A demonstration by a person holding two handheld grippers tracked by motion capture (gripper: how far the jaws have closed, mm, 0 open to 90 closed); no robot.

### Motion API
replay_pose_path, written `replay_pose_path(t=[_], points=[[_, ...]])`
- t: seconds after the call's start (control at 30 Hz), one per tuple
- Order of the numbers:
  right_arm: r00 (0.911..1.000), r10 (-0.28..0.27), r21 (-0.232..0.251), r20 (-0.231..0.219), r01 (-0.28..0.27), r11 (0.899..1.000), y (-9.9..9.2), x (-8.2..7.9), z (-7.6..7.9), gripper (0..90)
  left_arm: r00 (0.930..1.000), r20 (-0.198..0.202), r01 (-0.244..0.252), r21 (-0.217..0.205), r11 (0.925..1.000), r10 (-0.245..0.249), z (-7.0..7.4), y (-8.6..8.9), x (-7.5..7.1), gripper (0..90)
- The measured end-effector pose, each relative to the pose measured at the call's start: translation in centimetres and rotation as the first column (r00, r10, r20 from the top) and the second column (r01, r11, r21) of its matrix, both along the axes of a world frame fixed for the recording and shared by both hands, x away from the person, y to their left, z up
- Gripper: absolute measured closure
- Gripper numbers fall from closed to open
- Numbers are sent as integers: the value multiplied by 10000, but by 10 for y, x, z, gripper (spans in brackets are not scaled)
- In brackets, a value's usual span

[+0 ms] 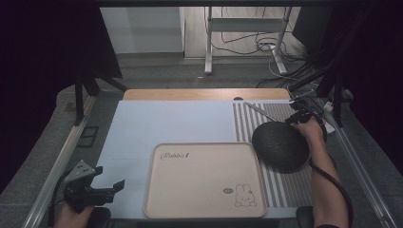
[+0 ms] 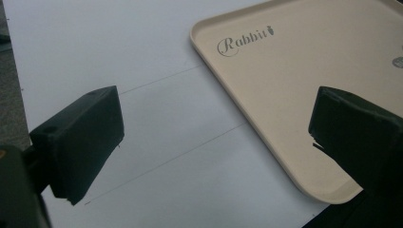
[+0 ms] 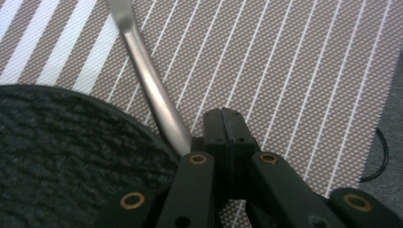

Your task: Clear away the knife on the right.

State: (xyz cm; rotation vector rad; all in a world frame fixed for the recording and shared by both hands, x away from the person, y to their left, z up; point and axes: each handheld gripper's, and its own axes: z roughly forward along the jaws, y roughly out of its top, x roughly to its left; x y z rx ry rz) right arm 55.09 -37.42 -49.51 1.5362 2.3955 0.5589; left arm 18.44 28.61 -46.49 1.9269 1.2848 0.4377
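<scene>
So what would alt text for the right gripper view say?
A shut hand-held gripper sits over a striped mat, beside a metal utensil handle that runs to the top edge. A dark round textured pad lies at the left.

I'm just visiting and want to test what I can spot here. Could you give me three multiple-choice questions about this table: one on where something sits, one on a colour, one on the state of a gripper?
1. Where does the dark round bowl sit?
A. on the beige tray
B. on the striped mat
C. on the floor

2. What colour is the tray with the rabbit drawing?
A. beige
B. red
C. green

3. How do the jaws of the left gripper stand?
A. shut on a spoon
B. shut on the tray
C. open, holding nothing

Answers: 1 B, the bowl lies on the striped mat, right of the tray. 2 A, its surface is plain beige. 3 C, the left gripper view shows both jaws wide apart over the table.
</scene>
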Motion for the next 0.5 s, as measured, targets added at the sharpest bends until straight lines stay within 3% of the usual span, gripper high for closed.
replay_pose_path(t=[0.23,0.3,0.47,0.5], points=[[9999,-97,100,-105,99,9999,-3,-1,0,895,10000,-3,-5,-35,10000,5,0,0,0,44],[9998,-216,-140,-52,215,9997,-2,1,3,815,10000,-8,-4,-40,10000,4,0,0,0,44],[9981,-310,262,531,297,9992,7,4,15,587,10000,-24,5,-64,10000,-5,0,0,1,44],[9981,-310,262,531,297,9992,7,4,15,587,10000,-28,6,-69,10000,-6,0,0,1,44]])
